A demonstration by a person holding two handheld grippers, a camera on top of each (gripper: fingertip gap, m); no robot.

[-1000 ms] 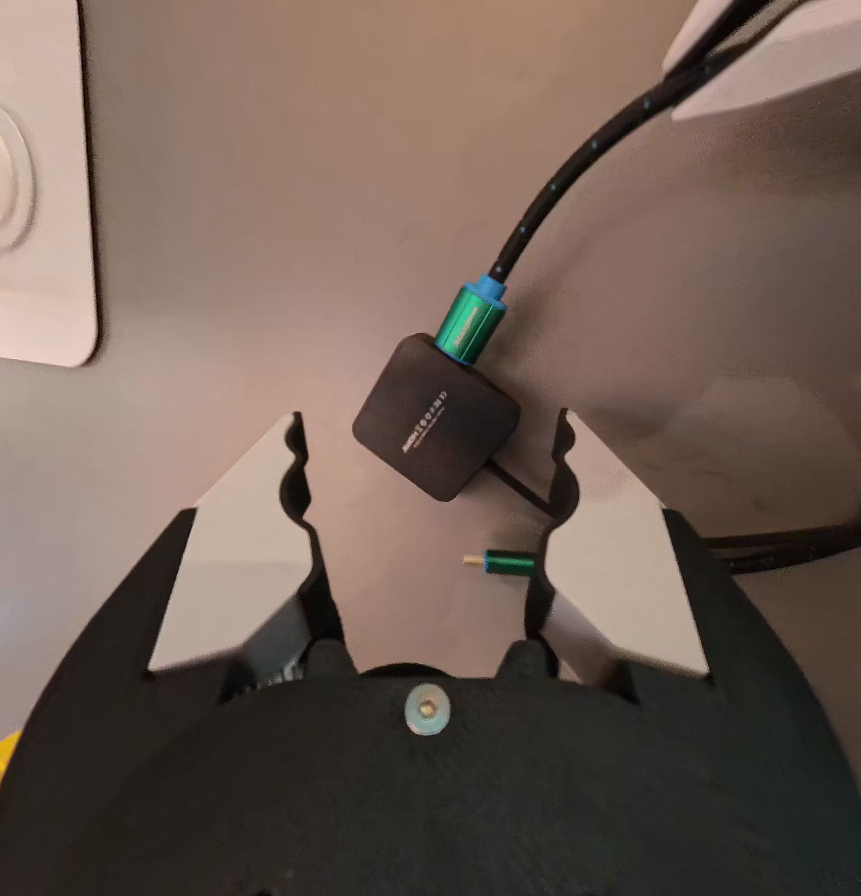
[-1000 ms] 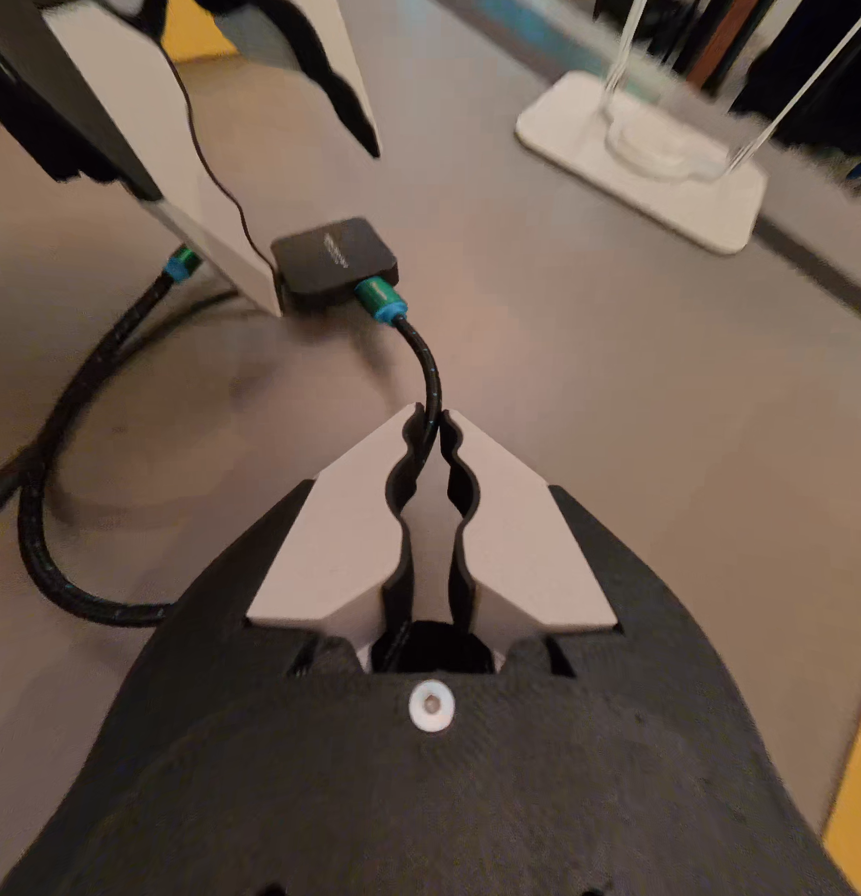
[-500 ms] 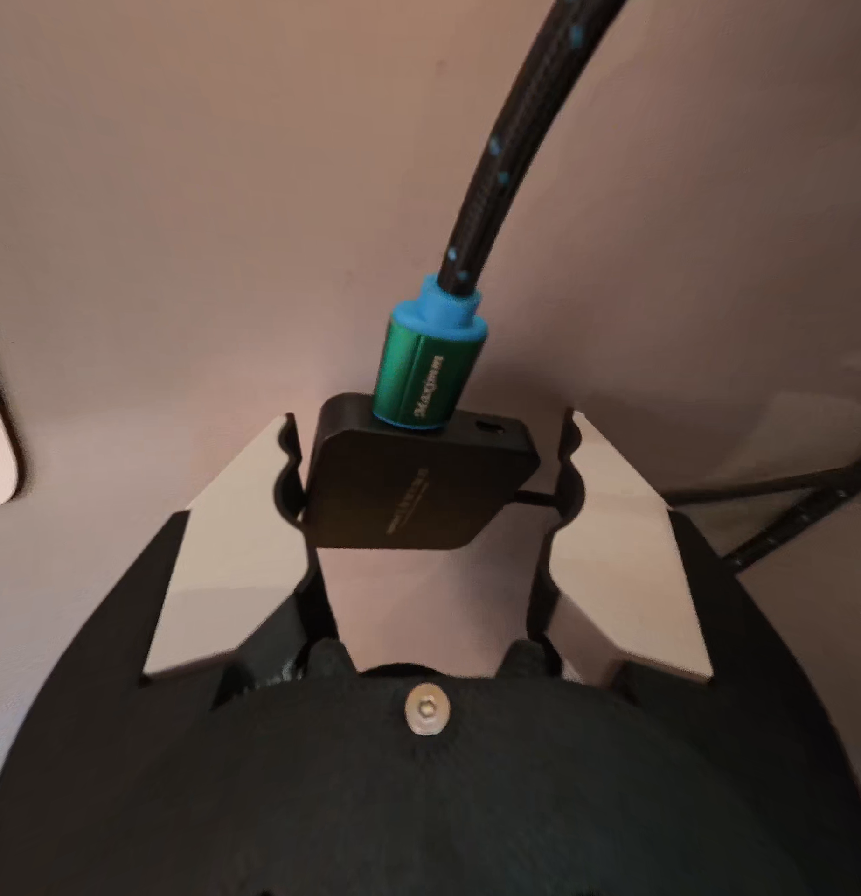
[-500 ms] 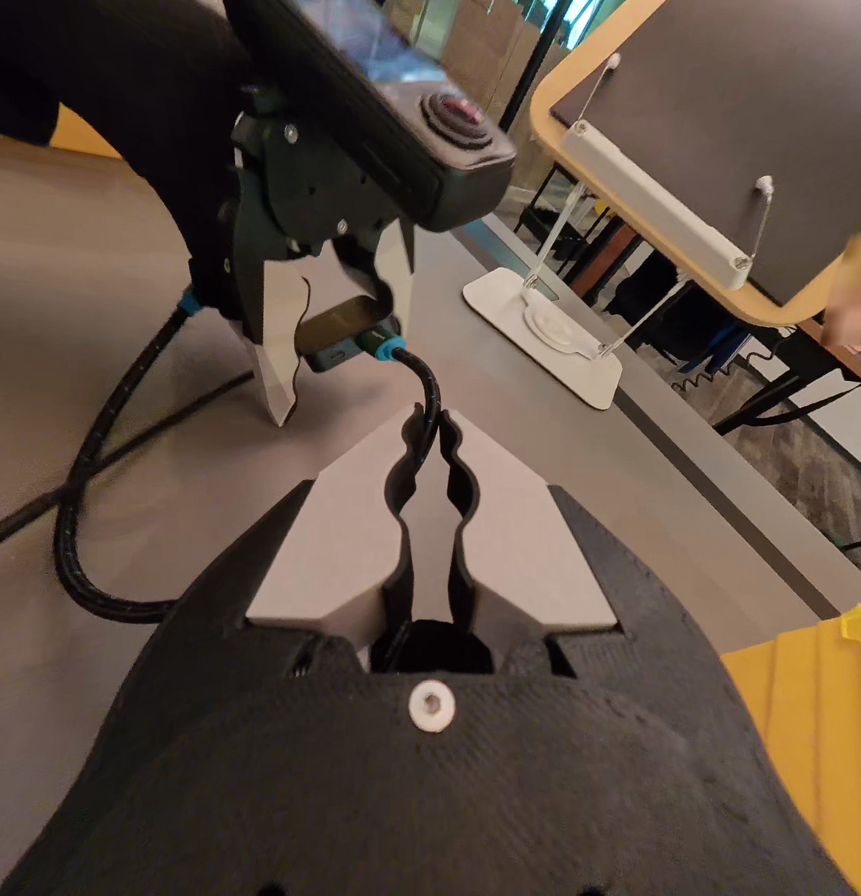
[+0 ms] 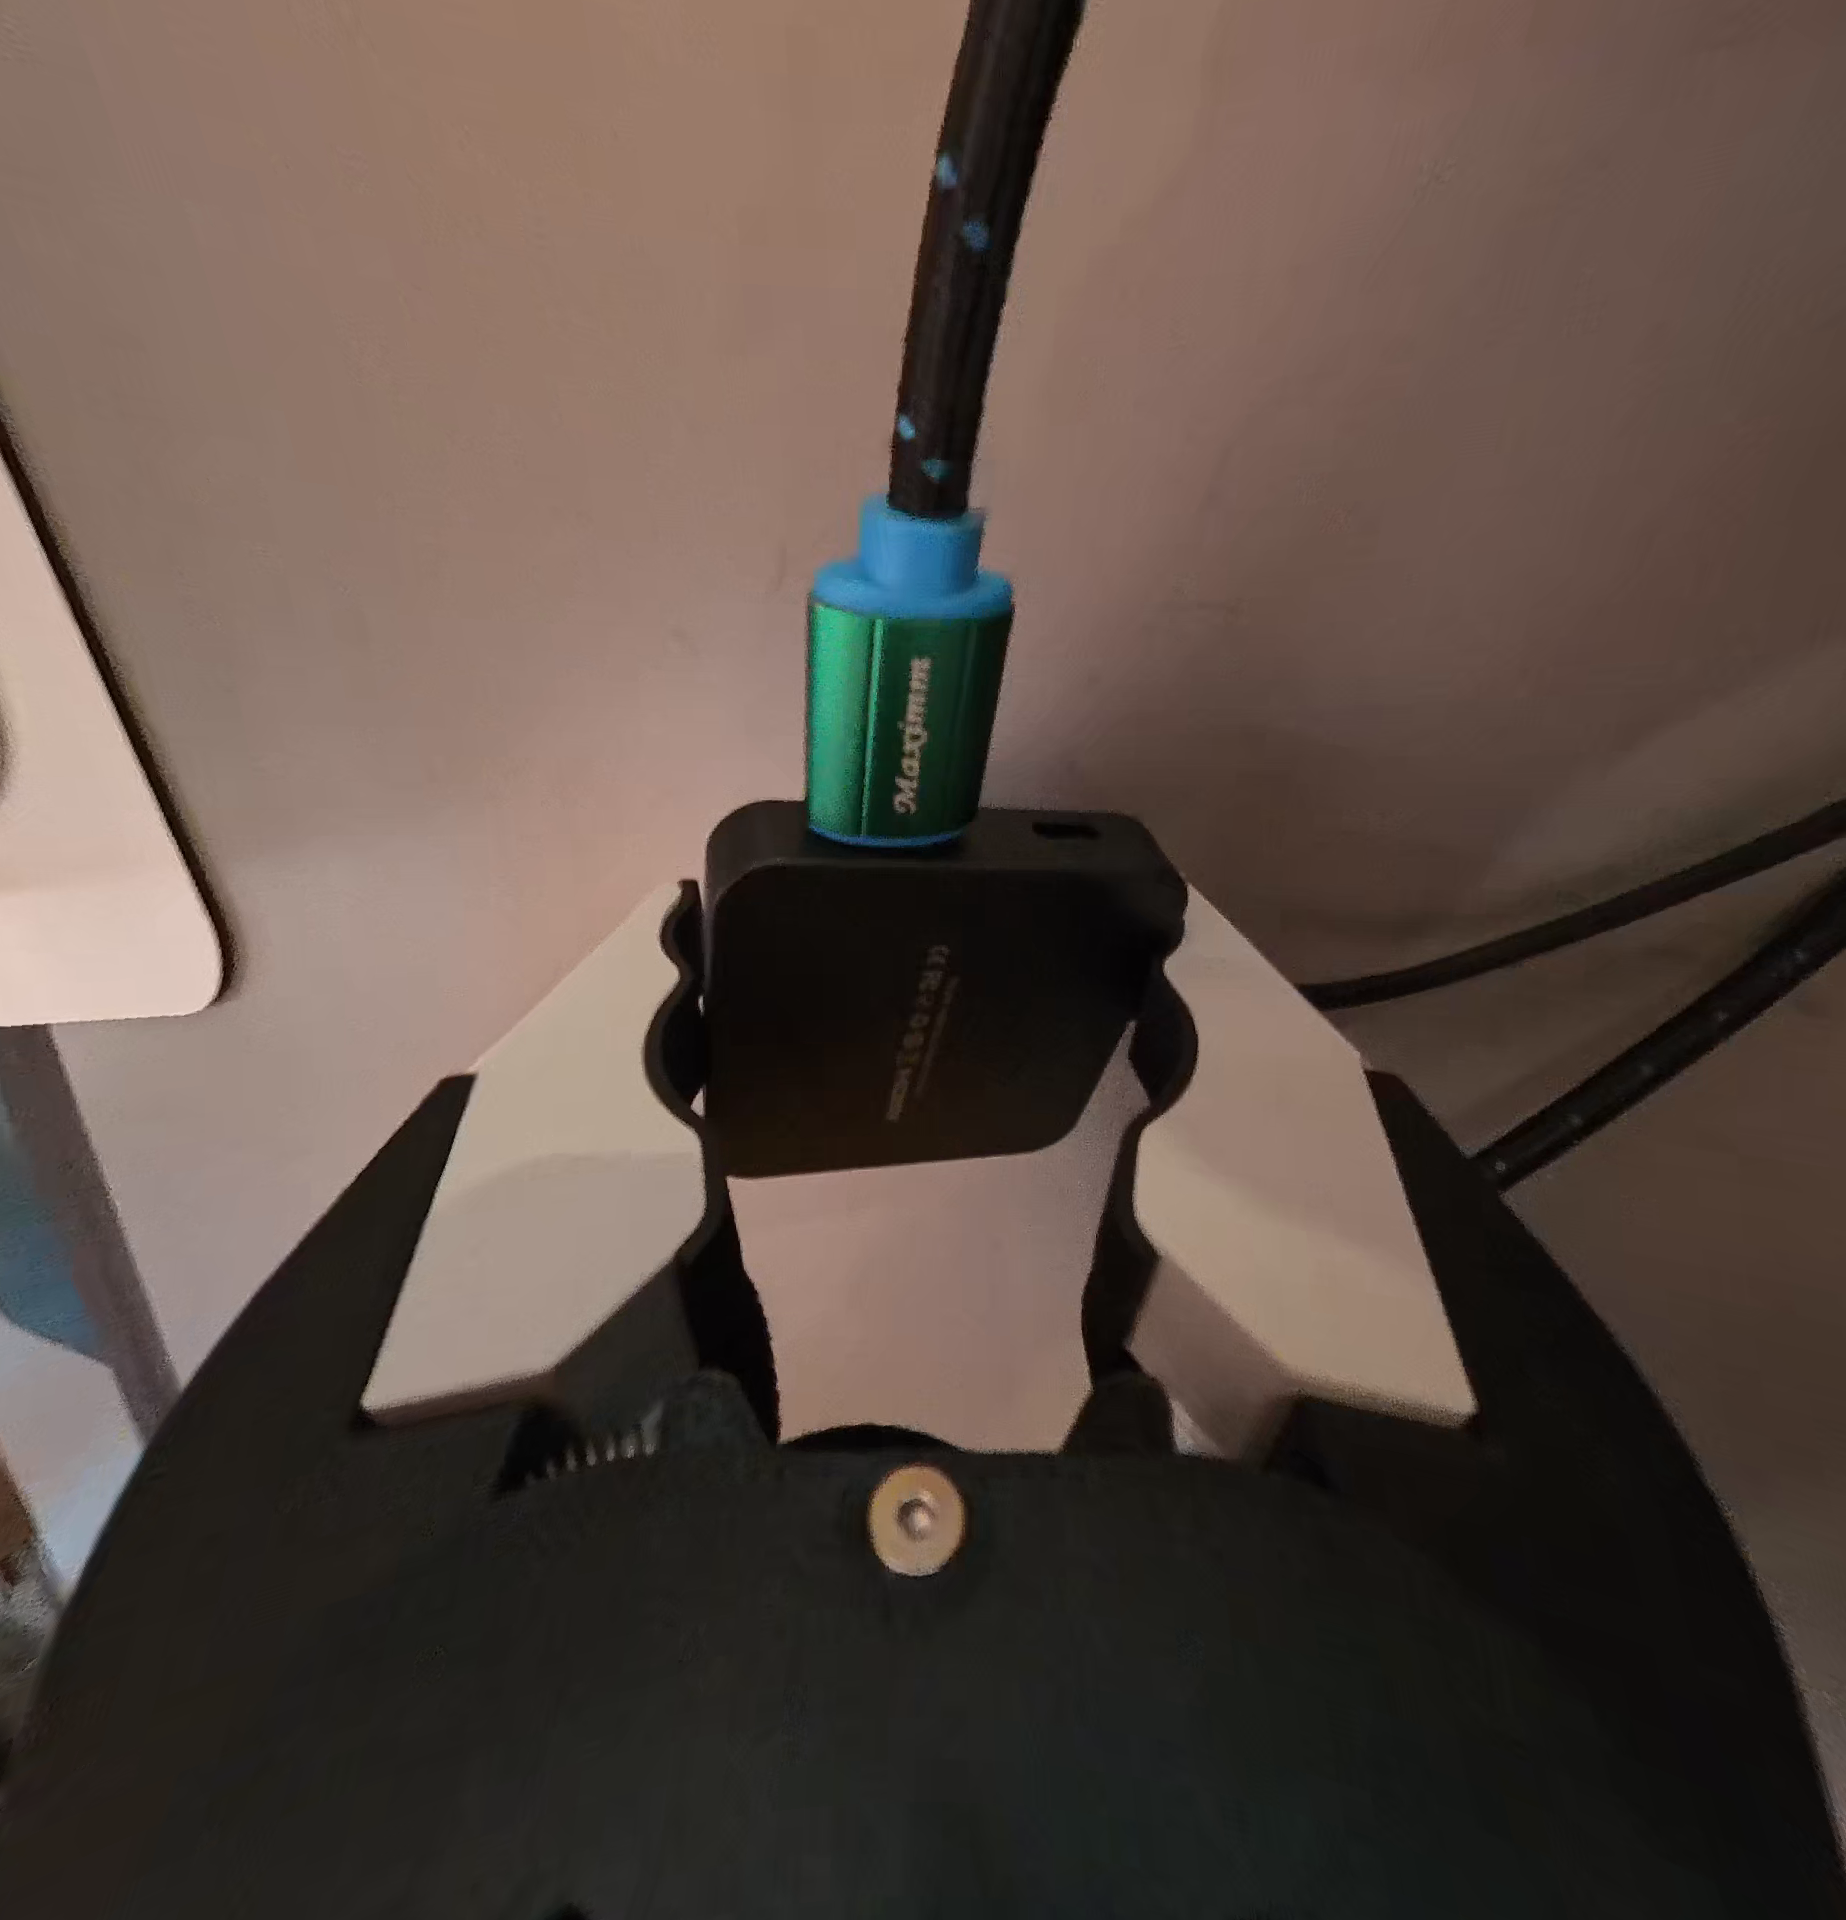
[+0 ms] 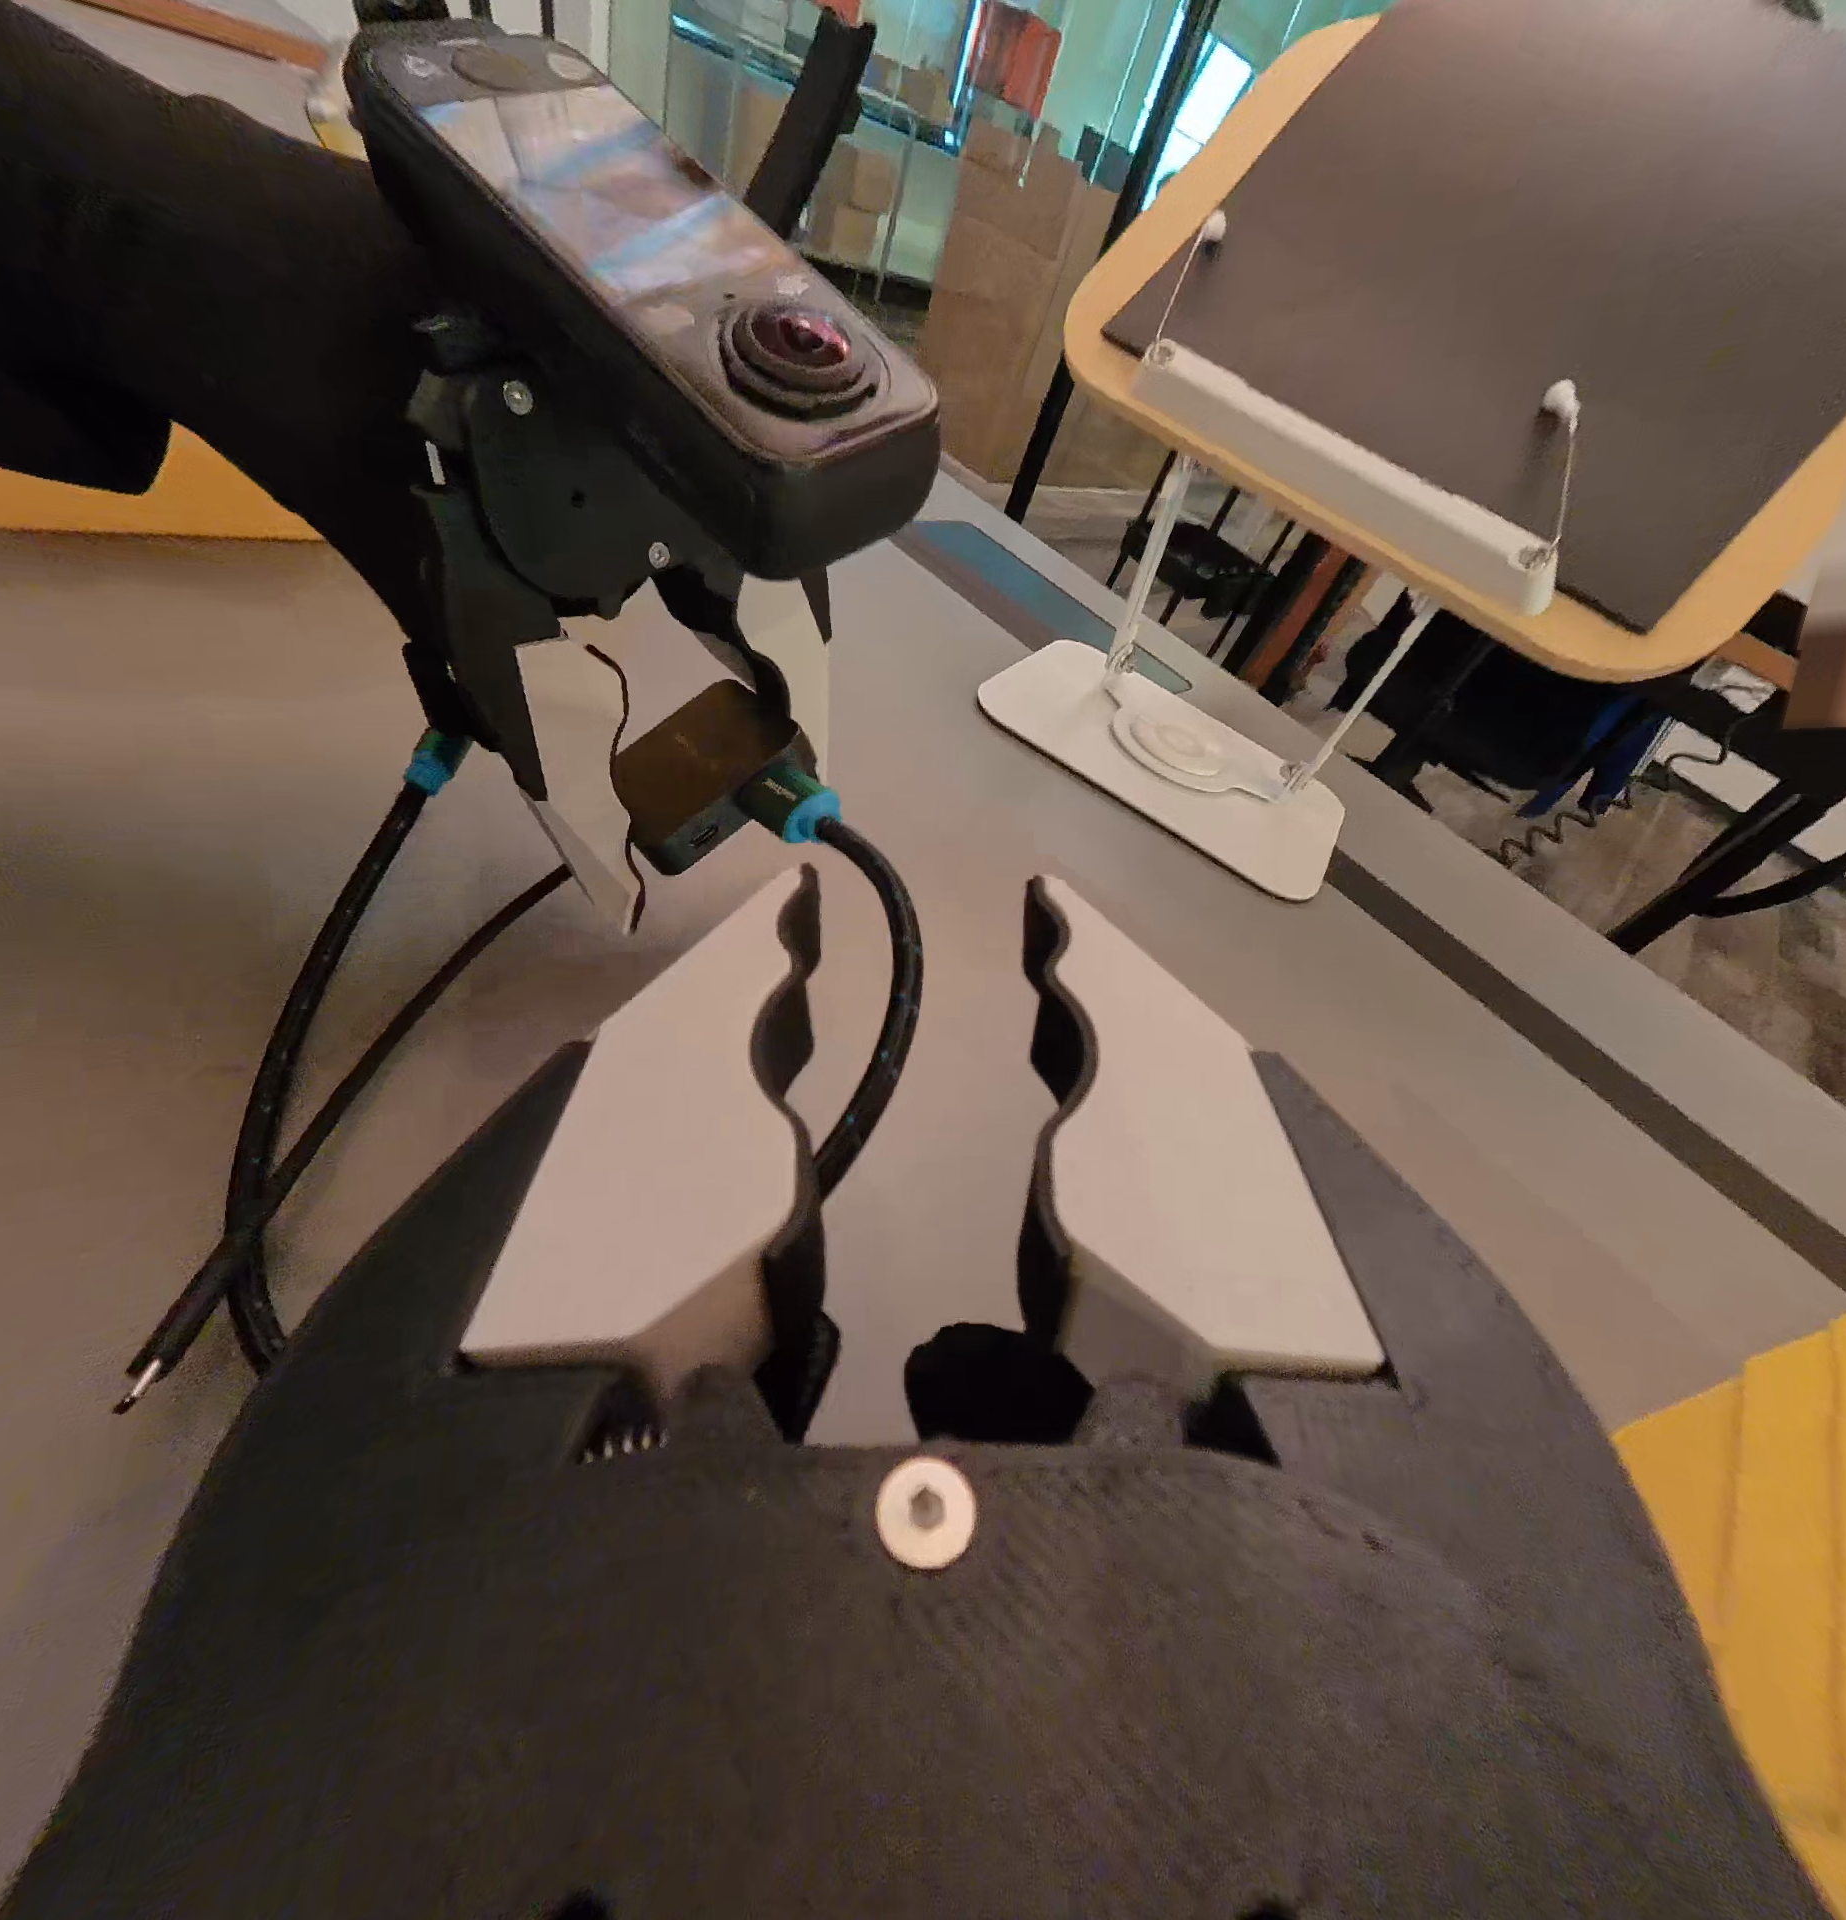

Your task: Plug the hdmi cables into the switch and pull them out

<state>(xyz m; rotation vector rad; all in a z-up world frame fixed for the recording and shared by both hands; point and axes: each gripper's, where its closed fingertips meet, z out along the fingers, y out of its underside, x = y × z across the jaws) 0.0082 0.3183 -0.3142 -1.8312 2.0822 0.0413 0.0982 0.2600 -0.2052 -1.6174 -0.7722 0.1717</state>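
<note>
My left gripper (image 5: 929,906) is shut on the black square switch (image 5: 924,1018), gripping its two sides. A green HDMI plug (image 5: 903,717) with a blue collar sits in the switch's far edge, and its black braided cable (image 5: 986,260) rises away. In the right wrist view the left gripper (image 6: 711,821) holds the switch (image 6: 706,753) just above the grey table (image 6: 1262,1039). My right gripper (image 6: 919,883) is open, and the braided cable (image 6: 888,1029) runs loose between its fingers, near the left one. A second blue-collared plug (image 6: 431,767) is partly hidden behind the left gripper.
A white stand base (image 6: 1158,748) carrying a tilted dark board (image 6: 1521,260) stands at the far right; it also shows in the left wrist view (image 5: 77,831). A thin black cable with a small connector (image 6: 150,1382) lies at the left. A yellow object (image 6: 1781,1558) is at the near right. My hands' fingertips stand some 15 cm from each other.
My left gripper moved in over the switch, closed on it and raised it. My right gripper, which was shut on the braided cable, has opened and let it go.
</note>
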